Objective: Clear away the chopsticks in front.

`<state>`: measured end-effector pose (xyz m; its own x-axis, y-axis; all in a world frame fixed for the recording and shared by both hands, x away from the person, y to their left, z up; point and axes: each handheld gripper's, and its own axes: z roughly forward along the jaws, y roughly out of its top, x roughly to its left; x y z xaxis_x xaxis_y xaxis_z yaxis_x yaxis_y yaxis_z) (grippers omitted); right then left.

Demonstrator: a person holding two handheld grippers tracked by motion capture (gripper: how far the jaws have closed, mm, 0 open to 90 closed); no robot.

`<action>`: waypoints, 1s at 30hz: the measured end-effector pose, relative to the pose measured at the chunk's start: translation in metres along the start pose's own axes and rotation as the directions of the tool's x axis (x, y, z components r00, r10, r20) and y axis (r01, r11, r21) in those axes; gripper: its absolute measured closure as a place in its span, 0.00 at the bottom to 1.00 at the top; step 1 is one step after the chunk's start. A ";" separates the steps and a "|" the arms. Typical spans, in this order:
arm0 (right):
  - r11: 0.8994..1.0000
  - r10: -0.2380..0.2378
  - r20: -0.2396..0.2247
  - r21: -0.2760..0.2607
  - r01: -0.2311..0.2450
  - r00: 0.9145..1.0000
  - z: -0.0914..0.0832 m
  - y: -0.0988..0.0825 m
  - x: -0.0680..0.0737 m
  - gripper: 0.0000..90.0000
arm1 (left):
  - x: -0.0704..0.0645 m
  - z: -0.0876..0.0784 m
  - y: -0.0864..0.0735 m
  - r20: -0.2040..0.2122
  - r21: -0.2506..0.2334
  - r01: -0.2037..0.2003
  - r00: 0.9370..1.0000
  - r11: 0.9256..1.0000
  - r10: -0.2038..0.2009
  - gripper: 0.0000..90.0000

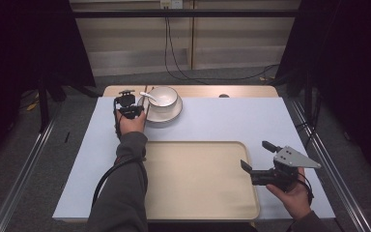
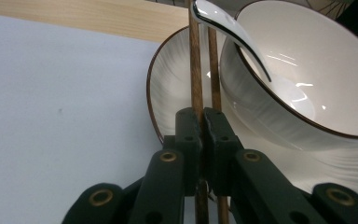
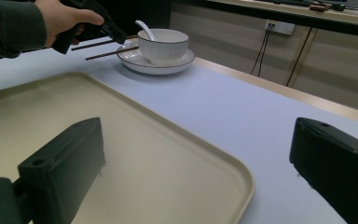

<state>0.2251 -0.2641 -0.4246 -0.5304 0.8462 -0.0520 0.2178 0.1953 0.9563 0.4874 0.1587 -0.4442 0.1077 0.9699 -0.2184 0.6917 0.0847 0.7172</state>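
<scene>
My left gripper (image 2: pixel 203 114) is shut on a pair of brown wooden chopsticks (image 2: pixel 196 70), which run forward over the left rim of a white plate (image 2: pixel 172 79). On that plate stands a white bowl (image 2: pixel 307 70) with a white spoon (image 2: pixel 223 23) leaning in it. From above, the left gripper (image 1: pixel 127 96) sits just left of the plate (image 1: pixel 166 116) and bowl (image 1: pixel 163 96) at the table's far side. My right gripper (image 1: pixel 257 155) stands open and holds nothing, over the right edge of the beige tray (image 1: pixel 193 179).
A pale blue cover (image 1: pixel 222 121) lies over the table, with a strip of bare wood (image 1: pixel 241 91) at the far edge. The tray (image 3: pixel 121 140) is bare inside. Cables (image 1: pixel 174 63) hang down the wall behind.
</scene>
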 end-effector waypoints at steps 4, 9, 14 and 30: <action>1.000 -0.006 -0.010 0.005 0.006 1.000 0.001 0.000 0.000 0.03 | 0.000 -0.008 -0.005 0.019 -0.003 0.027 0.999 1.000 -0.027 0.95; 1.000 0.001 -0.004 -0.005 -0.001 1.000 0.000 0.000 0.001 0.03 | 0.002 -0.023 -0.015 0.026 -0.003 0.045 0.999 0.999 -0.045 0.95; 1.000 0.008 0.002 -0.001 -0.008 1.000 0.001 0.000 0.000 0.03 | 0.002 -0.038 -0.026 0.055 -0.012 0.057 0.997 0.998 -0.056 0.95; 1.000 0.000 0.007 -0.009 0.000 1.000 0.000 0.000 0.000 0.03 | 0.009 -0.082 -0.066 0.066 -0.022 0.069 0.995 0.997 -0.068 0.95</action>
<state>0.2254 -0.2636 -0.4244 -0.5242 0.8499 -0.0537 0.2108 0.1906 0.9588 0.3837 0.1806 -0.4391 0.1077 0.9447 -0.3098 0.6818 0.1566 0.7146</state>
